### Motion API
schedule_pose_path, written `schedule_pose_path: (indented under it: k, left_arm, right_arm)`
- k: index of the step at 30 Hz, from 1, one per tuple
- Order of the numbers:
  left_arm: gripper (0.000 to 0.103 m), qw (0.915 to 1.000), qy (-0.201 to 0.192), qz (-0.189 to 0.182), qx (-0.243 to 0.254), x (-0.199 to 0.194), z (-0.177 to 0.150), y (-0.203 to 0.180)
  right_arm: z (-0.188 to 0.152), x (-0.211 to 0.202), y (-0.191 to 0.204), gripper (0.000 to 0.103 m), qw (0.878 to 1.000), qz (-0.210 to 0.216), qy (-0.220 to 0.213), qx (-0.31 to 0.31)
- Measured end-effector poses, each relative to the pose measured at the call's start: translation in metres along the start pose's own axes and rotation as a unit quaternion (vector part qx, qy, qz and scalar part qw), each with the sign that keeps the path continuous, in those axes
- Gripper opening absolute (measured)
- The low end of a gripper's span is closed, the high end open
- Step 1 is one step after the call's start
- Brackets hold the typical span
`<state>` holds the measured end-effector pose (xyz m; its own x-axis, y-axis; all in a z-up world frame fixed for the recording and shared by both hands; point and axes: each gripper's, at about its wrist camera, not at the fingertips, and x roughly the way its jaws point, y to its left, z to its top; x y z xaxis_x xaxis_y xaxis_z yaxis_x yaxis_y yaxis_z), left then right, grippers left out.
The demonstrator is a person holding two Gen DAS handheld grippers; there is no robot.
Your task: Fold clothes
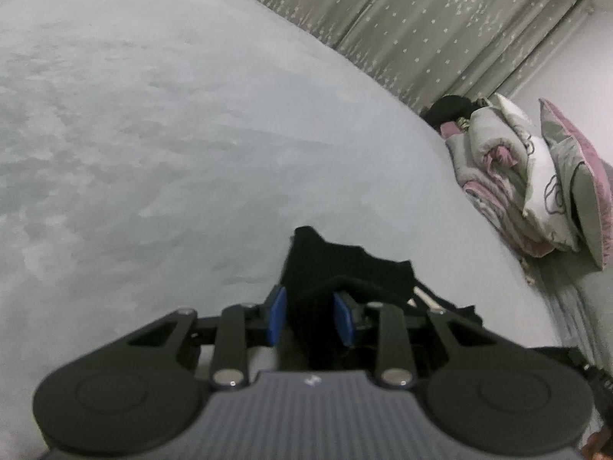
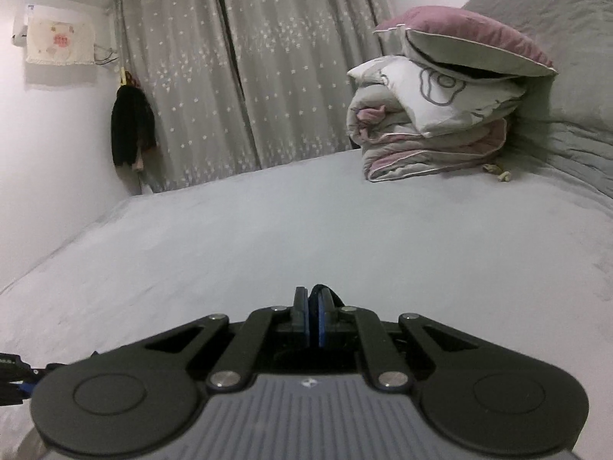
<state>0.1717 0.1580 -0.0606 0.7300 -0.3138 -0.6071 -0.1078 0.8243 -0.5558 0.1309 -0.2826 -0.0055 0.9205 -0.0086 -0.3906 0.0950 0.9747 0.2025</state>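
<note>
A black garment (image 1: 345, 264) lies bunched on the pale grey bed (image 1: 153, 134) right in front of my left gripper (image 1: 310, 295). Its blue pads (image 1: 277, 312) press on a fold of the black cloth, which runs back between the fingers. A white strip shows at the garment's right side. In the right wrist view my right gripper (image 2: 312, 295) has its pads together low over the bed (image 2: 268, 230). A thin sliver of black cloth (image 2: 334, 296) curls out at the tip. The rest of the garment is hidden under the gripper body.
A folded grey and pink quilt (image 2: 421, 134) with a pillow (image 2: 471, 38) on top sits at the head of the bed. Star-patterned curtains (image 2: 237, 76) hang behind. Dark clothes (image 2: 132, 126) hang on the left wall. The quilt stack (image 1: 509, 176) shows at the right in the left wrist view.
</note>
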Motion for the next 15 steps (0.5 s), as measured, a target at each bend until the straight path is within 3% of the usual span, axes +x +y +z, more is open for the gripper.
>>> schedule_pose_path:
  k: [4, 10, 15]
  left_arm:
    - [0.026, 0.9998, 0.010, -0.019, 0.005, -0.002, 0.003, -0.004]
    - [0.027, 0.9962, 0.085, -0.010, 0.015, 0.004, 0.007, 0.004]
    - [0.028, 0.9973, 0.066, -0.032, -0.011, -0.004, 0.015, 0.013]
  right_arm:
    - [-0.001, -0.001, -0.006, 0.008, 1.000, 0.004, 0.003, 0.003]
    - [-0.004, 0.002, -0.003, 0.008, 1.000, 0.011, 0.012, -0.007]
    - [-0.011, 0.005, 0.001, 0.008, 1.000, 0.010, 0.020, -0.017]
